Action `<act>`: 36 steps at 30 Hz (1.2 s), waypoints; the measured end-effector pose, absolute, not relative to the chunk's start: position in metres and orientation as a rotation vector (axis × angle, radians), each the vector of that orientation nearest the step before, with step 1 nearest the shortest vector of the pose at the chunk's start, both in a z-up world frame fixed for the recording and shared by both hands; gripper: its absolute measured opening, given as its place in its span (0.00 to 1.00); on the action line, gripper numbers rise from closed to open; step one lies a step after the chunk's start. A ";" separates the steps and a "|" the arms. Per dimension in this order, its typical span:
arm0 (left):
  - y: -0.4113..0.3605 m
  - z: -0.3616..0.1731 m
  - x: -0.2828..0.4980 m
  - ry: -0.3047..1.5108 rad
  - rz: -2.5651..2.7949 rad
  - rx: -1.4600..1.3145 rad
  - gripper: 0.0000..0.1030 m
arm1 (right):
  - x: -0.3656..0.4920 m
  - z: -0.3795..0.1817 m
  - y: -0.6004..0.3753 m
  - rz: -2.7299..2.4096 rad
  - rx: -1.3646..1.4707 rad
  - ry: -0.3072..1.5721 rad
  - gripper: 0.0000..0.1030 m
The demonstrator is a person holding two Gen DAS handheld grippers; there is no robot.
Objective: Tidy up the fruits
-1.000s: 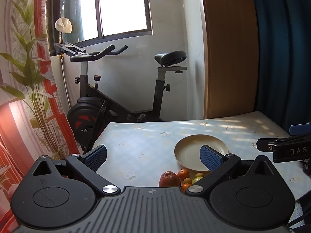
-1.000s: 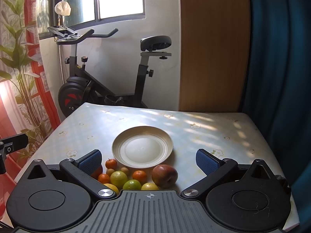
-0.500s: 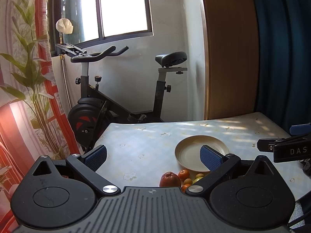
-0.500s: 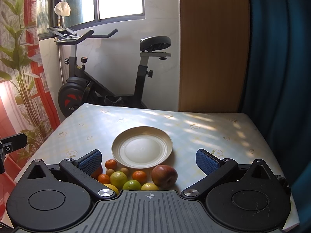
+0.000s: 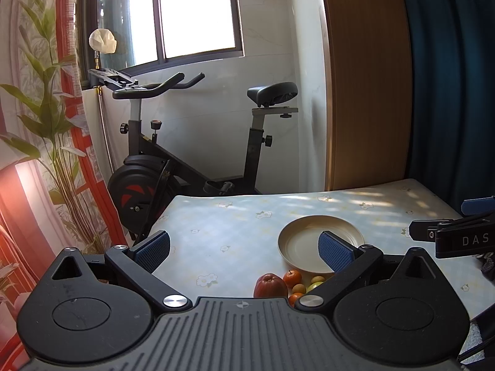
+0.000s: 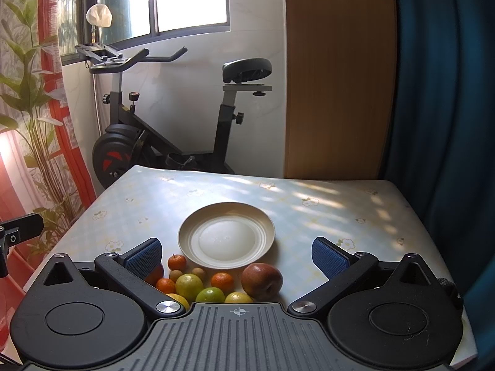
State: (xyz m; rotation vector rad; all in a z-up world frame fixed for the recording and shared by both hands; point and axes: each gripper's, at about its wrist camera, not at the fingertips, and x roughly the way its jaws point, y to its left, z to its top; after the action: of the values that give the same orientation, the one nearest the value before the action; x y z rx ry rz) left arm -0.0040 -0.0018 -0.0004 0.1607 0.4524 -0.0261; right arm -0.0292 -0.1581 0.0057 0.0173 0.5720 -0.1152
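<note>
Pale floral oilcloth covers the table [image 6: 324,216], which carries a cream plate [image 6: 226,235] and a fruit cluster at its near edge.

Behind the table stand an exercise bike [image 6: 161,136], a sunlit window [image 6: 191,0], a wooden panel [image 6: 337,71], a blue curtain [image 6: 445,92] and, at left, a red patterned curtain with a plant [image 6: 34,117]. Right gripper [image 6: 237,255]: jaws spread wide, holding nothing, above the fruit and apart from it. Within its span lie a red apple [image 6: 262,279], tangerines [image 6: 222,280], a yellow-green citrus [image 6: 189,286] and a green lime [image 6: 210,295], all just beside the plate rim, none on the plate. Left gripper [image 5: 244,249]: jaws equally wide, holding nothing, touching nothing; the apple [image 5: 270,285] sits low between its fingers. Compared with the frames one second earlier, both grippers and all fruit are unchanged in position apart from slight camera drift.
</note>
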 end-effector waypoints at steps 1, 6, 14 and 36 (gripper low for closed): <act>-0.002 0.000 -0.004 0.453 -0.026 0.161 1.00 | -0.029 0.006 -0.158 -0.115 0.017 0.572 1.00; -0.002 0.000 -0.005 0.452 -0.026 0.160 1.00 | -0.030 0.006 -0.158 -0.115 0.017 0.571 1.00; -0.002 0.000 -0.005 0.452 -0.027 0.159 1.00 | -0.030 0.006 -0.158 -0.115 0.016 0.570 1.00; 0.003 0.001 0.001 0.440 -0.003 0.143 1.00 | -0.030 0.014 -0.163 -0.101 -0.003 0.538 1.00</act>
State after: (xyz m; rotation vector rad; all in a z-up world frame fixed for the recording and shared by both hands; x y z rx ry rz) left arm 0.0011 0.0027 0.0013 0.1434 0.4400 -0.0033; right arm -0.0296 -0.1630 0.0143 -0.0031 0.5377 -0.1014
